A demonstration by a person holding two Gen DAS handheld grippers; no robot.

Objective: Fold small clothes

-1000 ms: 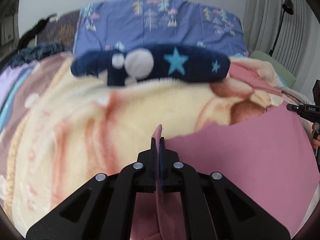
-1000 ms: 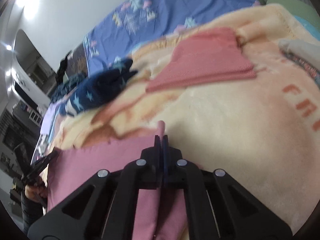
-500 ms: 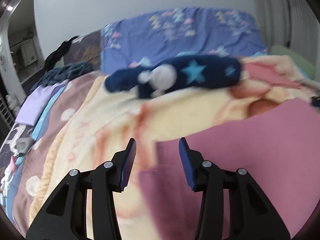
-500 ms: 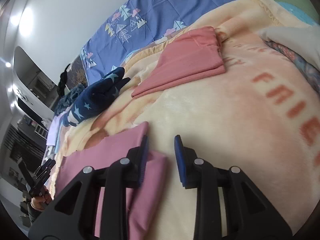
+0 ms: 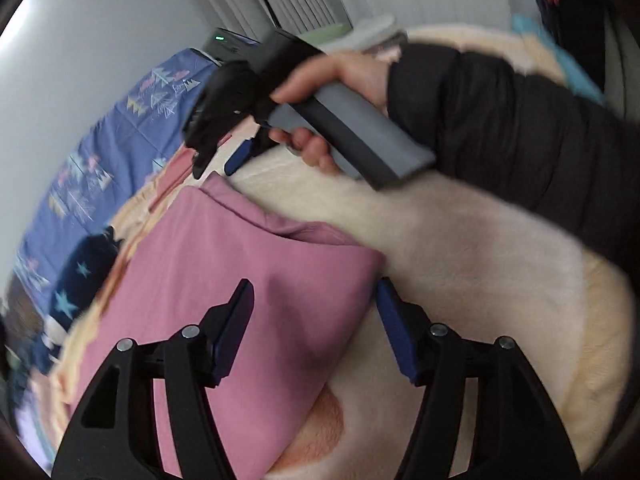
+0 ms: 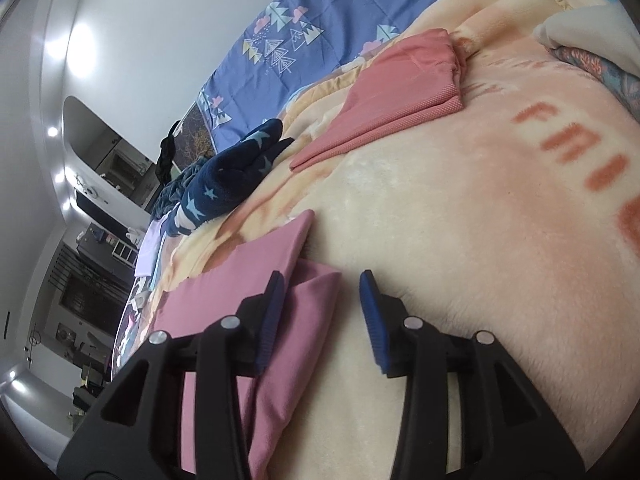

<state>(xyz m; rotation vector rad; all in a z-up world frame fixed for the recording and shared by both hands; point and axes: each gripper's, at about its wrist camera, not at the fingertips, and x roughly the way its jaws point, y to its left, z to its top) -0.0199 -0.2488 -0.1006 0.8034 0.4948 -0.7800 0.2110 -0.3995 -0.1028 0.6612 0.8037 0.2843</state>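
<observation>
A folded pink garment (image 5: 240,272) lies flat on the cream blanket (image 5: 460,280). My left gripper (image 5: 314,312) is open and empty, its jaws astride the garment's near right corner. My right gripper (image 6: 322,304) is open and empty over the garment's other end (image 6: 288,320); in the left wrist view it (image 5: 220,160) hovers at the garment's far corner, held by a hand in a black sleeve.
A folded coral garment (image 6: 392,96) lies further up the blanket (image 6: 480,220). A navy star-patterned garment (image 6: 232,172) lies at the left, also in the left wrist view (image 5: 80,276). A blue patterned sheet (image 6: 312,32) lies behind. More clothes (image 6: 592,44) are at the right edge.
Both grippers opened and let go of the pink garment, which now lies folded flat. The left gripper swung right along its near edge; the right gripper drew back slightly.
</observation>
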